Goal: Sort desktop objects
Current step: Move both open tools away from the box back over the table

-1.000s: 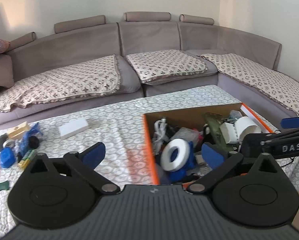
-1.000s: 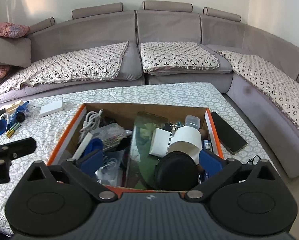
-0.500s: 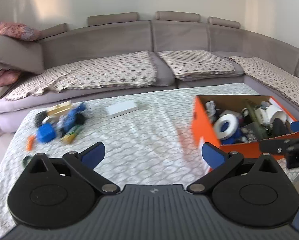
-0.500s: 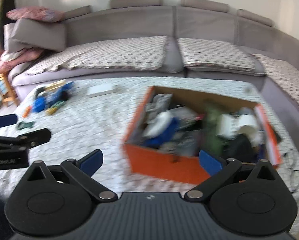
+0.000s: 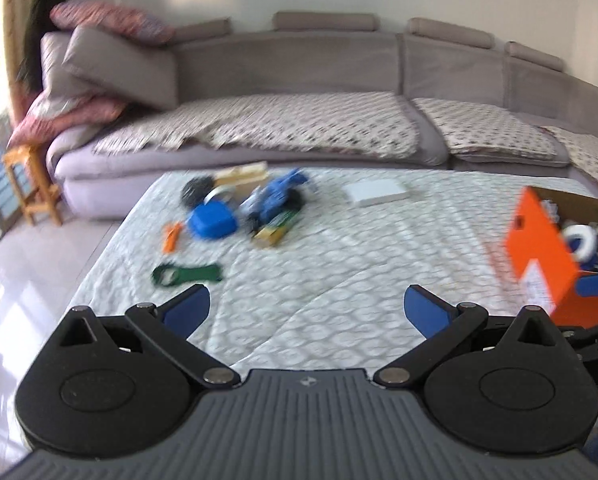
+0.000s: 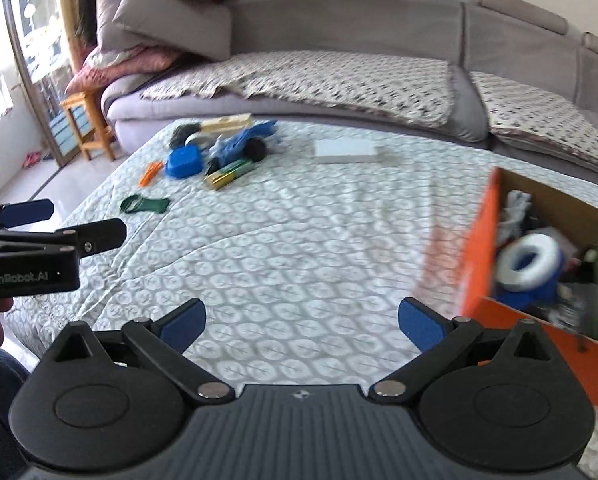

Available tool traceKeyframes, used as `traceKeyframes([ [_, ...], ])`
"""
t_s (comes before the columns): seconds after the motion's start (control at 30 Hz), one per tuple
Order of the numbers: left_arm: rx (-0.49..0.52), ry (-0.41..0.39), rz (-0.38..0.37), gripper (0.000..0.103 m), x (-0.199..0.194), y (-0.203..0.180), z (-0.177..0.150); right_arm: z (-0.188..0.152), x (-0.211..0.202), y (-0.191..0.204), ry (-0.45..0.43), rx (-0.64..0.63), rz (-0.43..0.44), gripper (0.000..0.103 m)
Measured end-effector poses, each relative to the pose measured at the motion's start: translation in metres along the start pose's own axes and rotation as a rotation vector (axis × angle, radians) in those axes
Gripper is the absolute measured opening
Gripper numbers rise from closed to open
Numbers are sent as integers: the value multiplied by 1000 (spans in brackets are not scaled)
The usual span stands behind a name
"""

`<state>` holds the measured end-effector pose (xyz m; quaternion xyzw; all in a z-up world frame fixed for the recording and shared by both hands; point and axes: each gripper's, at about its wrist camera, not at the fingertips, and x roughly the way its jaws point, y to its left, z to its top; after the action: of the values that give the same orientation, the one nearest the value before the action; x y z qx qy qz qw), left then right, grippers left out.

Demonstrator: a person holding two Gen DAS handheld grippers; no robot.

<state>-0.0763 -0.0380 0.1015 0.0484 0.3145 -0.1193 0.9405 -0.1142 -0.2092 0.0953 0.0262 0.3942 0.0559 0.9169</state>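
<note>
My fingers (image 5: 187,310) on both the left gripper (image 5: 305,308) and right gripper (image 6: 301,318) stay spread and empty, yet both views have swung off the orange box (image 6: 483,240), now at right frame edge, toward loose clutter (image 5: 243,204) upper left, likely my next pick.

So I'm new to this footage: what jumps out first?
The bright orange box at the right, crammed with clutter including a white tape roll. Then the pile of small things far left on the patterned table cover, mostly blue, with a green bottle opener lying apart, nearer the camera.
</note>
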Motion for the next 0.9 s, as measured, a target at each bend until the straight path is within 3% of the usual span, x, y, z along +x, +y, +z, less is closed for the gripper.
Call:
traceKeyframes([
  [0.27, -79, 82, 50, 103, 47, 38, -17, -4, 39, 19, -53, -43, 5, 103],
  [0.6, -126, 100, 85, 103, 81, 60, -22, 26, 98, -19, -53, 0, -47, 103],
  [0.77, -116, 93, 52, 103, 97, 48, 2, 61, 123, -55, -80, 86, -110, 103],
  [0.9, -57, 87, -26, 103, 119, 21, 37, 98, 146, -82, -18, 103, -154, 103],
])
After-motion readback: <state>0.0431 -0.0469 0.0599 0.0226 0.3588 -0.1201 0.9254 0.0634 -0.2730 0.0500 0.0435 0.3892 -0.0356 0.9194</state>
